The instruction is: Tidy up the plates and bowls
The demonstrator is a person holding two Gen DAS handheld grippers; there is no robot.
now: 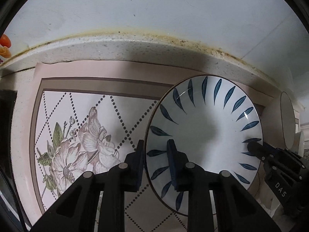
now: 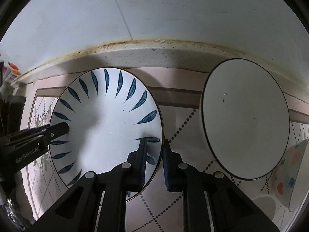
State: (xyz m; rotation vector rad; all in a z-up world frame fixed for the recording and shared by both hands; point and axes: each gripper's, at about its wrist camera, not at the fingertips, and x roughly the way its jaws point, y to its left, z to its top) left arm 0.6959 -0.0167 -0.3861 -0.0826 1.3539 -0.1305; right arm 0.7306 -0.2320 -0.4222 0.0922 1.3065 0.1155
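A white plate with blue leaf marks around its rim [image 1: 204,123] [image 2: 108,119] sits over a floral mat. My left gripper [image 1: 157,155] straddles the plate's left rim, one finger outside and one inside. My right gripper [image 2: 155,152] straddles the plate's right rim the same way. Each gripper also shows in the other's view, the right one [image 1: 256,148] and the left one [image 2: 58,130]. A plain white plate with a dark rim [image 2: 245,119] [image 1: 287,119] lies to the right. A bowl with coloured flowers [image 2: 289,176] lies at the far right.
The floral mat [image 1: 81,135] covers a speckled stone counter [image 1: 135,48] that ends at a white tiled wall [image 2: 173,9]. Orange-capped bottles [image 1: 4,44] stand at the far left. A small white dish [image 2: 264,203] sits below the flowered bowl.
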